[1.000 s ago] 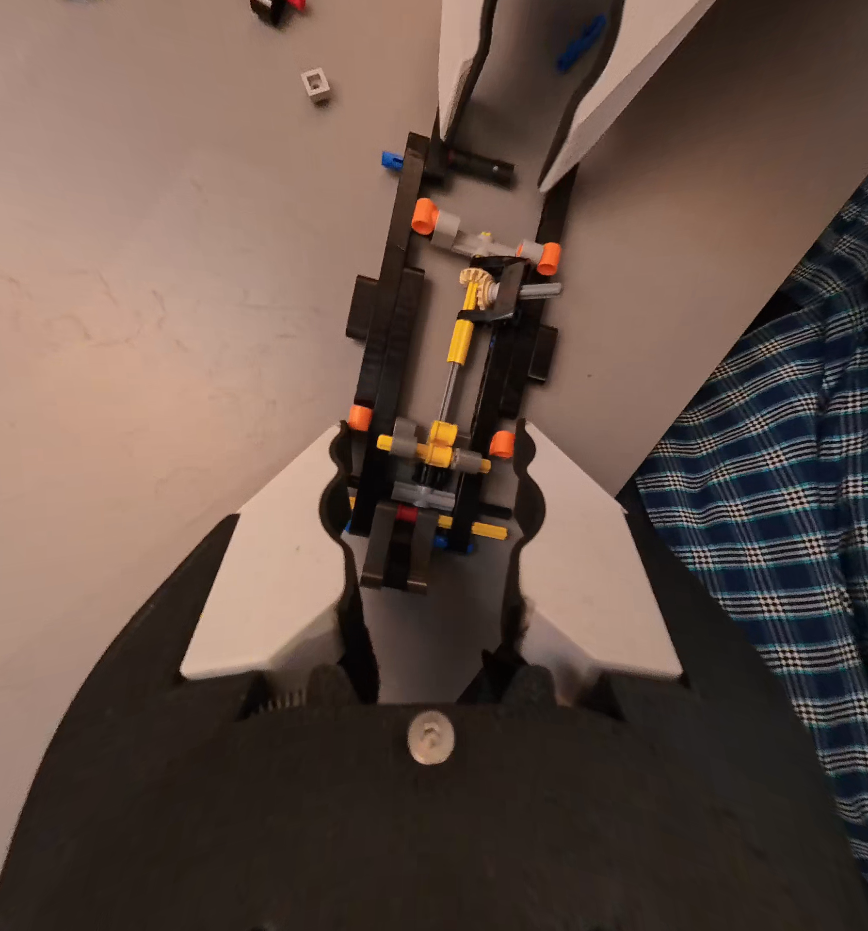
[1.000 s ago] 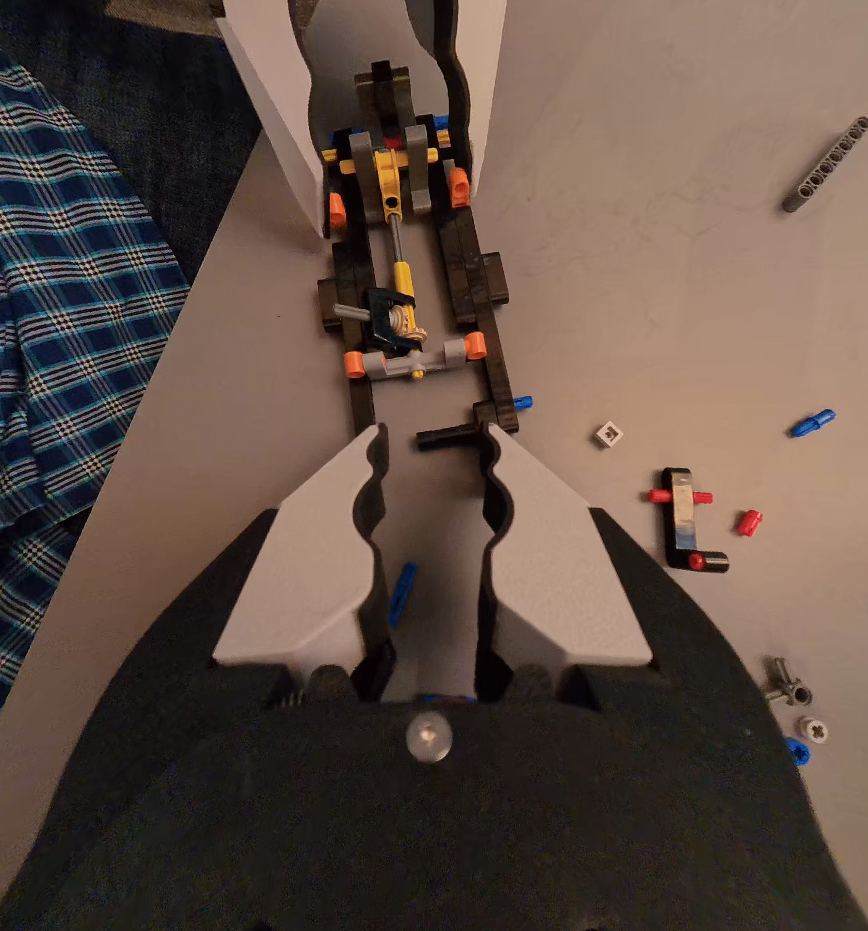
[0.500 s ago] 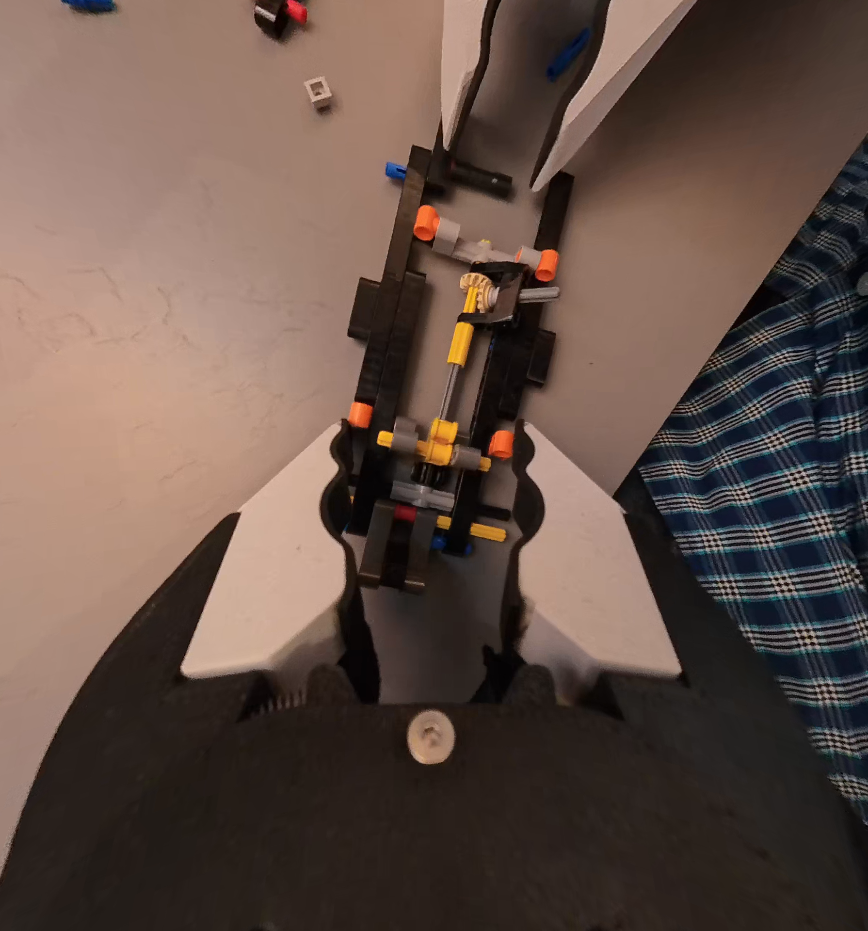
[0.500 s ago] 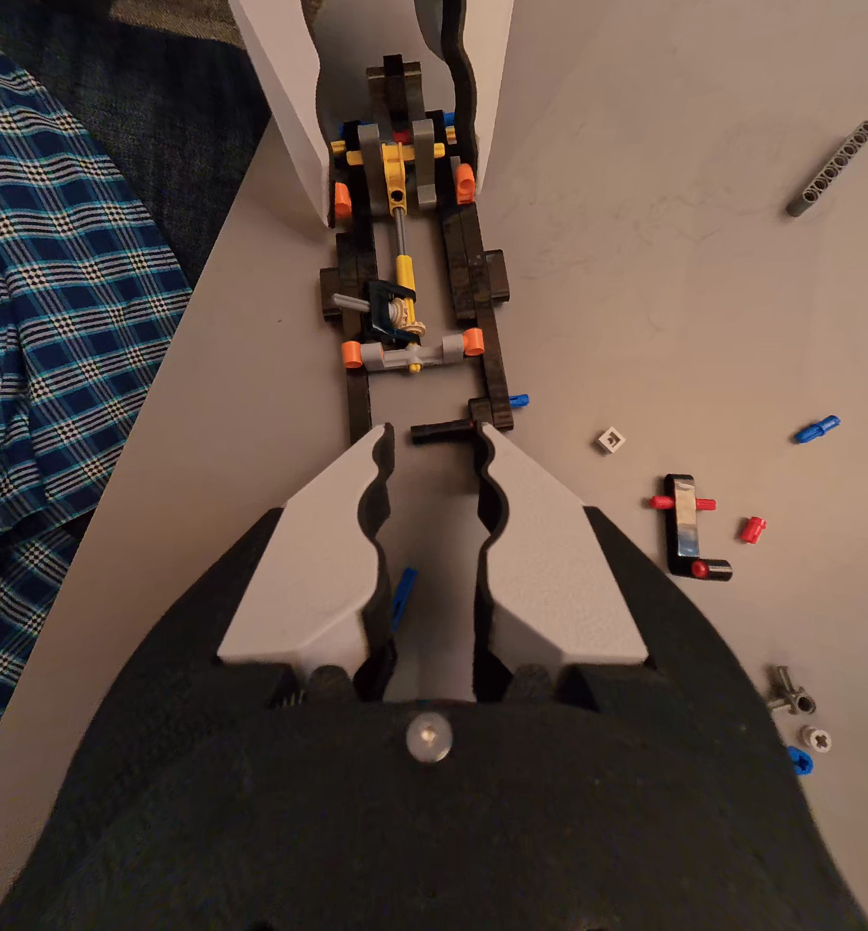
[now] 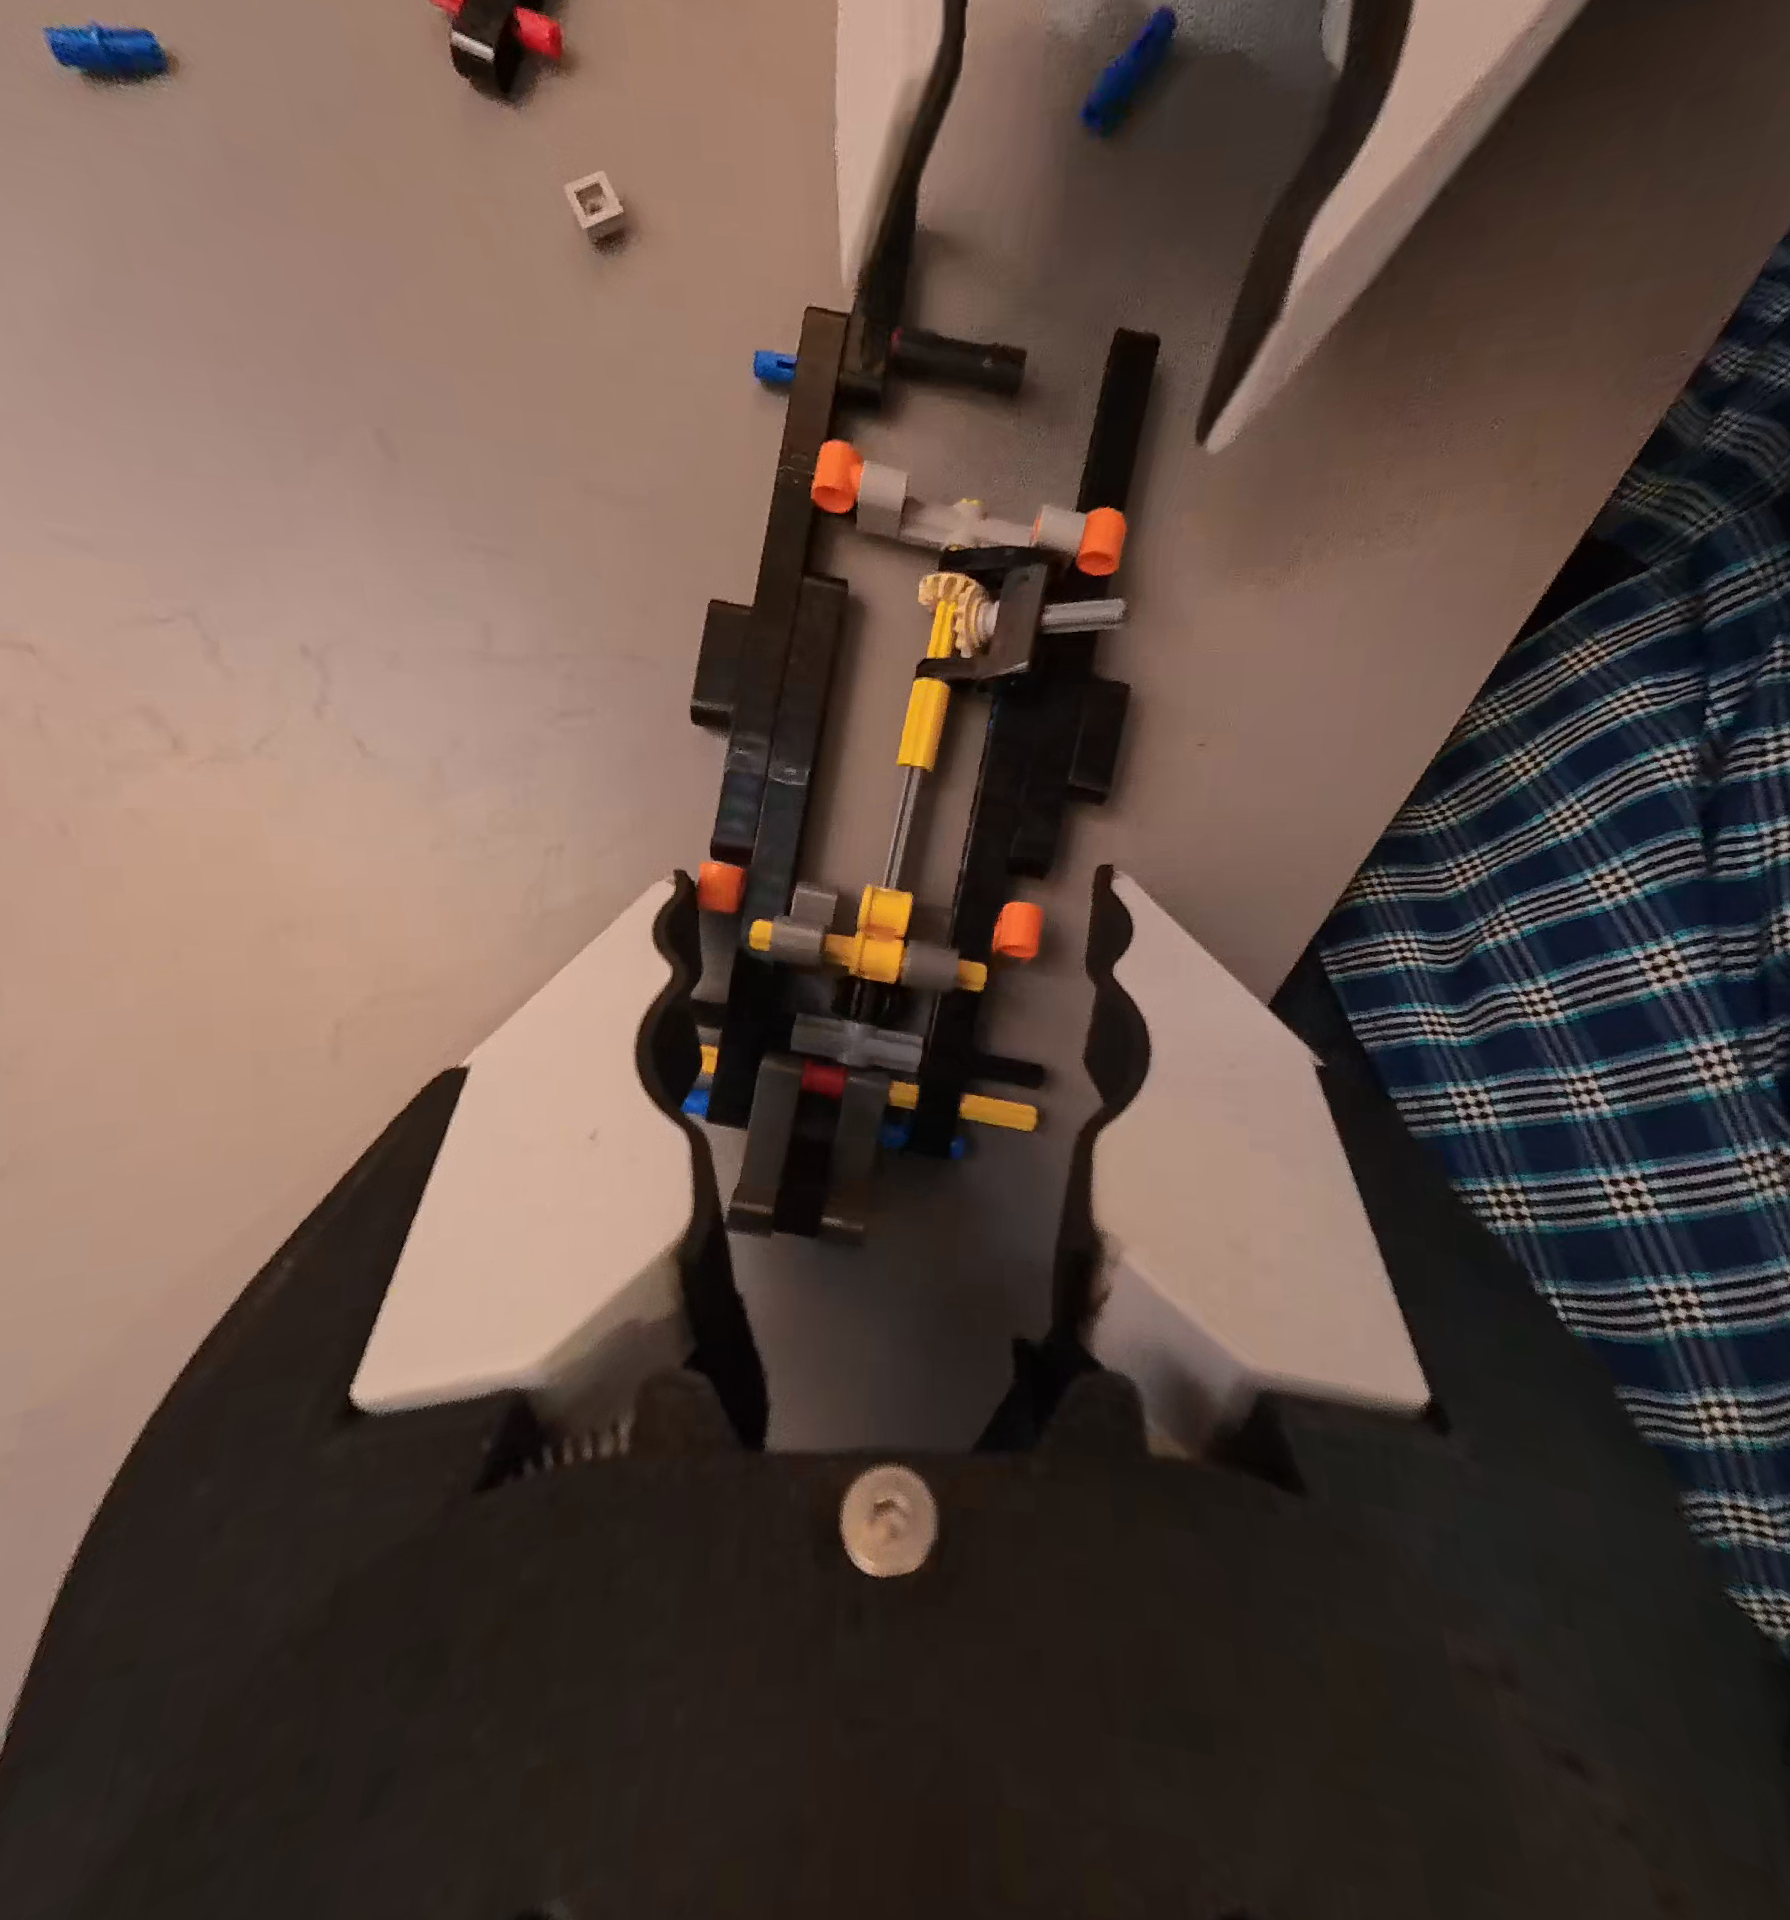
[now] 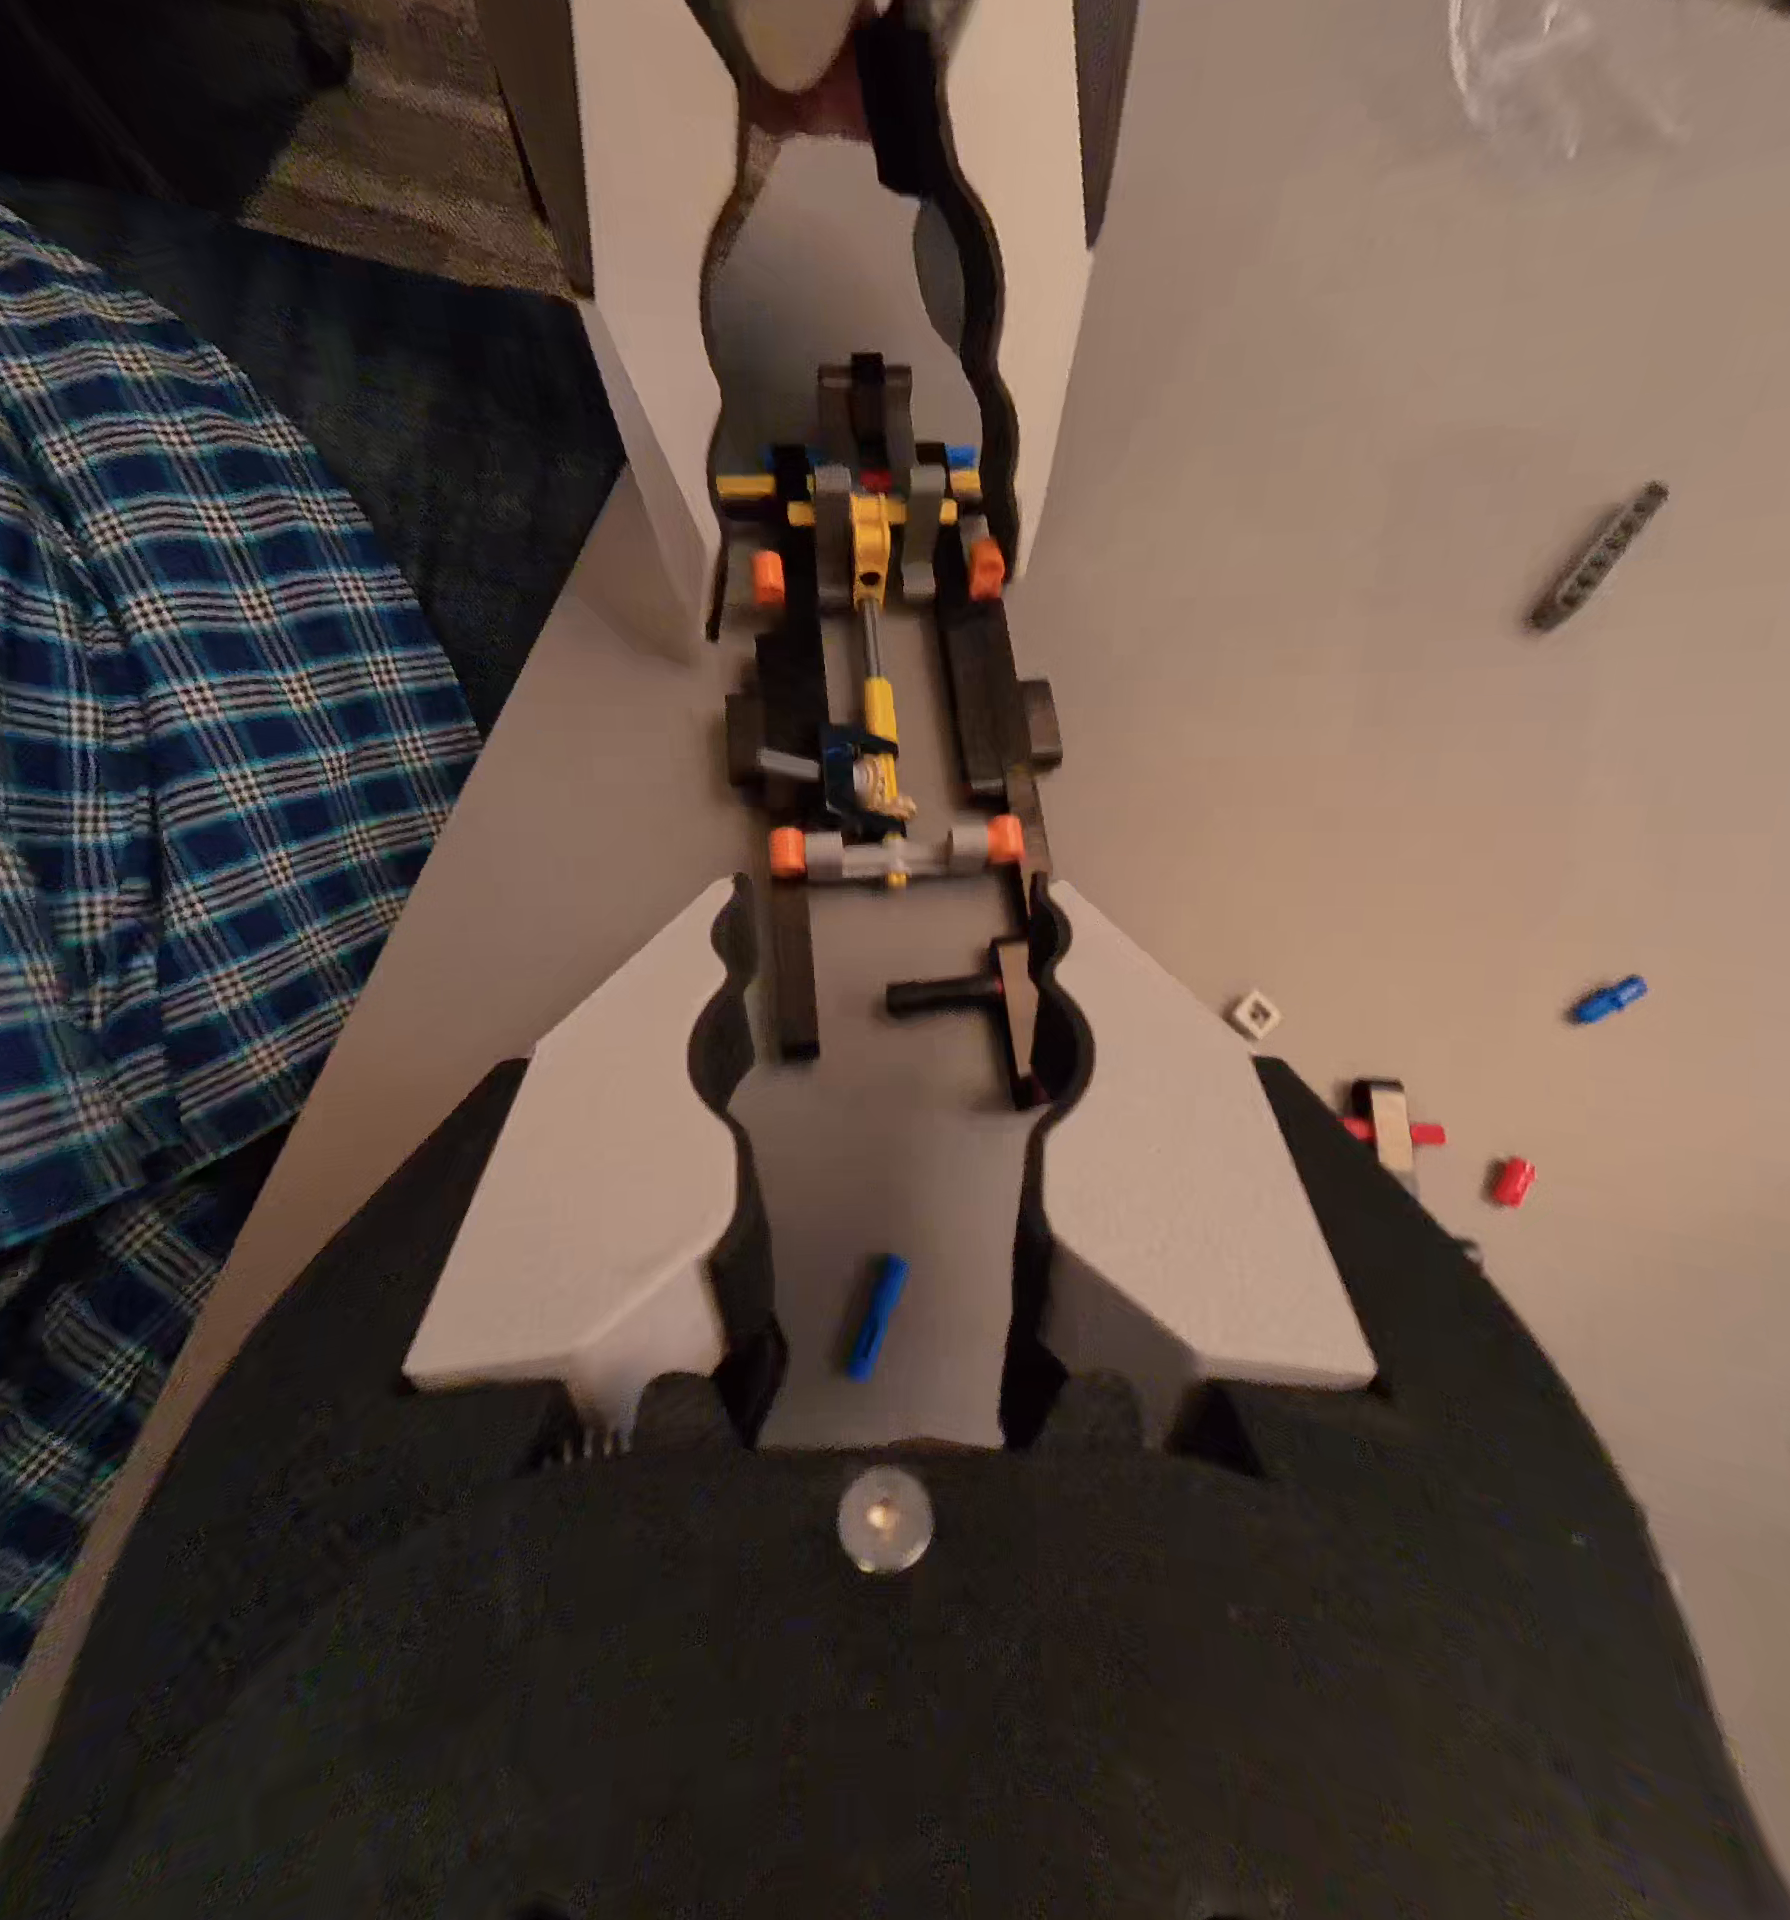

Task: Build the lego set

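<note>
The lego chassis is a long black frame with orange bushes, a yellow and grey drive shaft and a tan gear. It lies flat on the grey table. My left gripper is open and straddles its near end; its left pad is at the frame's side and there is a gap on the right. My right gripper is open around the opposite end; its right pad is against the rail with the black crosswise pin. A blue pin lies on the table between the right fingers.
Loose parts lie right of the chassis in the right wrist view: a grey beam, a small white piece, a blue pin, a black piece with red pins and a red pin. A person's plaid cloth is beyond the table edge. Some 9 cm of space lies between my two pairs of fingers. To the blue pin: right tips about 9 cm, left tips about 15 cm. Seen from the left wrist view as well.
Both grippers have opened wider. My right gripper has moved forward, so its fingers now enclose the chassis end instead of stopping just short of it.
</note>
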Tool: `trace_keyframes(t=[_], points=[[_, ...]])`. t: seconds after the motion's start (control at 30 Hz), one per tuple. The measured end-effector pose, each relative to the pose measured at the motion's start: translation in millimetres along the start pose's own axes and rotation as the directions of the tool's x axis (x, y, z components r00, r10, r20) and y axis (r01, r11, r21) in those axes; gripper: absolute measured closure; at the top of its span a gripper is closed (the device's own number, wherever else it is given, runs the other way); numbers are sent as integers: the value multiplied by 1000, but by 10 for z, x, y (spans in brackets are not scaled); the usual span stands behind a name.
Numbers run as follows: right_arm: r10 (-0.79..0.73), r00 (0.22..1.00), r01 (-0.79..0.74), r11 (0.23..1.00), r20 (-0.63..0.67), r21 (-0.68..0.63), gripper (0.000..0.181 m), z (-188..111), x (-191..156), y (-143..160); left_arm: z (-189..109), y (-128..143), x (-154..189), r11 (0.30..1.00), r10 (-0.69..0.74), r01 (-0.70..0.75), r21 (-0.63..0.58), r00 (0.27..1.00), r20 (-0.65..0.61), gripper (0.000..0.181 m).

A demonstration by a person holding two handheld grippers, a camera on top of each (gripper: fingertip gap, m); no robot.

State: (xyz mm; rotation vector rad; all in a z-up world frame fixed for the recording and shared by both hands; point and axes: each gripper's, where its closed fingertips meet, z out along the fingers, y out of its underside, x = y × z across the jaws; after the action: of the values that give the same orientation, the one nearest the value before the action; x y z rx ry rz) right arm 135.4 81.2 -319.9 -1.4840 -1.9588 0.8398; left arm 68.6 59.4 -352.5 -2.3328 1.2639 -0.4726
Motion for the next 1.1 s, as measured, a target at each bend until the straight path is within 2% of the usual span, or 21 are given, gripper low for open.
trace_keyframes(t=[0.17, 0.3, 0.63, 0.87, 1.1], points=[[-56, 998, 56, 998, 0, -25, 128, 246, -67, -59, 9, 13, 1, 1000, 1, -1, -1, 1000, -1, 110], [-47, 999, 47, 999, -14, -16, 134, 323, -25, -101, 12, 19, -9, 1000, 10, -10, -3, 1000, 6, 111], [16, 999, -16, 1000, -45, 9, 144, 287, 159, -130, 18, 24, -22, 1000, 28, -28, -6, 1000, 14, 115], [53, 997, -50, 998, -52, 45, 145, 191, 217, -185, 15, 33, -11, 1000, 30, -30, -11, 999, 13, 112], [46, 996, -45, 999, -82, 5, 142, 220, 274, -136, 18, 39, -5, 999, 36, -36, -22, 999, 20, 111]])
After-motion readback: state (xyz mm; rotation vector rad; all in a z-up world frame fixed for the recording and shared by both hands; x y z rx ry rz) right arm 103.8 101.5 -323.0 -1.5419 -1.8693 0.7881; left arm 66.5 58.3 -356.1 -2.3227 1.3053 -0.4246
